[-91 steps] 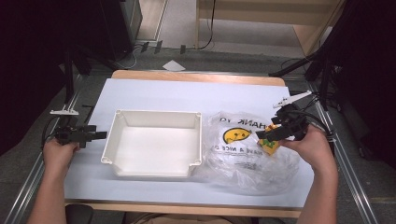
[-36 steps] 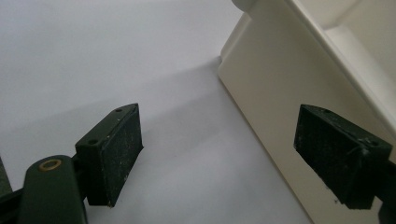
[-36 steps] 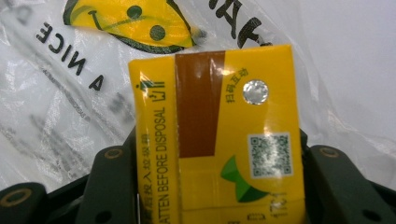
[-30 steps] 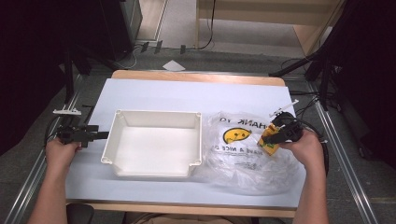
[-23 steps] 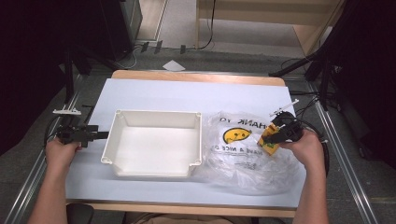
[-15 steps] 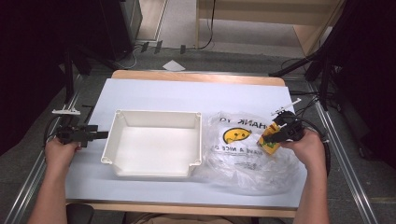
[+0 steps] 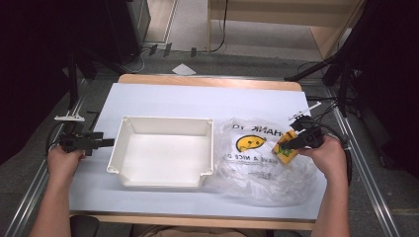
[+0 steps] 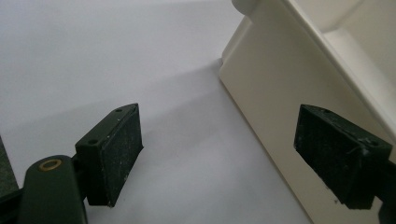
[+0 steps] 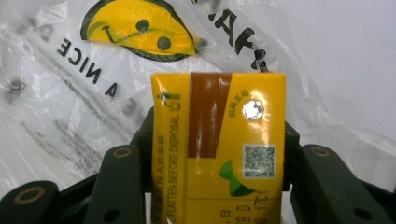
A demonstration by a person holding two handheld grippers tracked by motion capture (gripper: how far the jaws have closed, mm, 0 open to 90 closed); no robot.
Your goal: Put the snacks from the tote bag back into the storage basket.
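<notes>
- We worked at a pale tabletop (image 7: 163,101) on a wooden base, with dark equipment and a grey floor around it.
- Our right claw (image 7: 290,144) was clamped on a yellow drink carton (image 9: 218,140), holding it above the clear smiley-face plastic bag (image 7: 257,163) at the right.
- The white bin (image 7: 163,148) lay to the carton's left, just beside the bag; we judged the carry would run leftward, and the right hand was the nearer.
- The carton's long axis ran along the jaws, foil straw hole up.
- Our left claw (image 8: 233,154) stood wide open and empty beside the bin's outer wall.
- The carton's lower end was cut off from sight.
</notes>
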